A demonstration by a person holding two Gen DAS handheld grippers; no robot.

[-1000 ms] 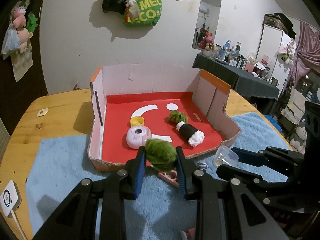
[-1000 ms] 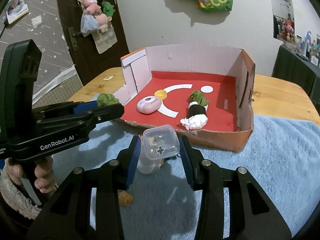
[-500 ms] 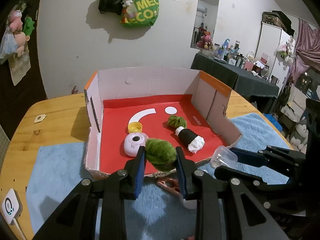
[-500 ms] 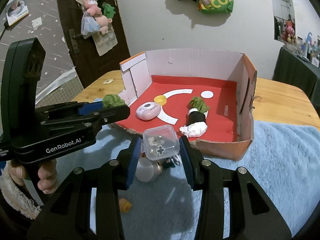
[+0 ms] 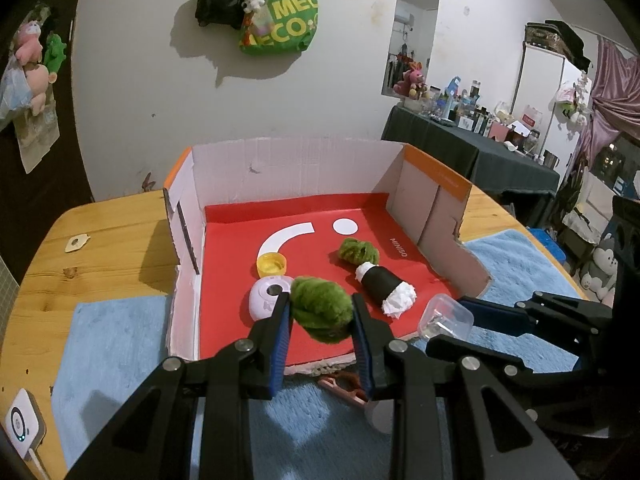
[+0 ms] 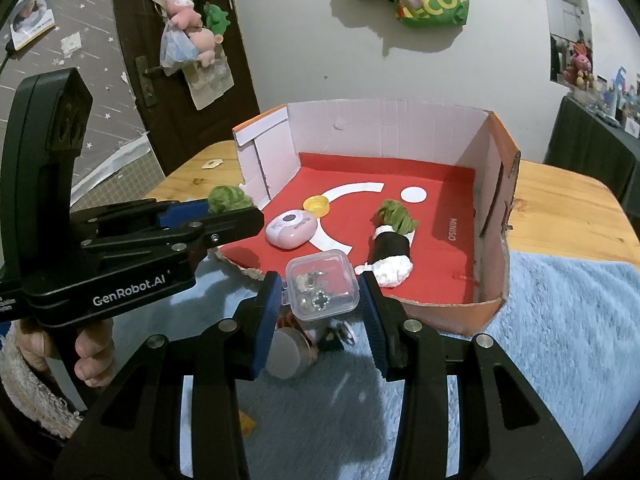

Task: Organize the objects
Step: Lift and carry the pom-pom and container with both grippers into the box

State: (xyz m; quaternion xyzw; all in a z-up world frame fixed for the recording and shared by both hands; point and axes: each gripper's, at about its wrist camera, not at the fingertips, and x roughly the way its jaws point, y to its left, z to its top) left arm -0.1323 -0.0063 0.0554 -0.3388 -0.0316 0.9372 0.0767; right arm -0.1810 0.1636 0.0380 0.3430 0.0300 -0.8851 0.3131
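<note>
My left gripper (image 5: 320, 312) is shut on a fuzzy green ball (image 5: 320, 306), held above the near edge of the open cardboard box (image 5: 280, 164) with a red floor. My right gripper (image 6: 322, 292) is shut on a small clear plastic case (image 6: 320, 284) with metal bits inside, held just in front of the box's torn near wall (image 6: 452, 312). In the left wrist view this case (image 5: 444, 316) shows at the right. Inside the box lie a pink round gadget (image 6: 290, 229), a yellow cap (image 6: 316, 204), a second green ball (image 6: 394, 216) and a black roll with white ends (image 6: 390, 254).
The box stands on a blue fluffy towel (image 6: 560, 340) over a wooden table (image 5: 100, 240). A pink clip (image 5: 344, 386), a round metal tin (image 6: 286, 352) and an orange scrap (image 6: 246, 426) lie on the towel below the grippers. A white device (image 5: 22, 426) sits at the table's left corner.
Both grippers have come closer to the box with their loads; the green ball now hangs over the box's near edge. The grips are unchanged.
</note>
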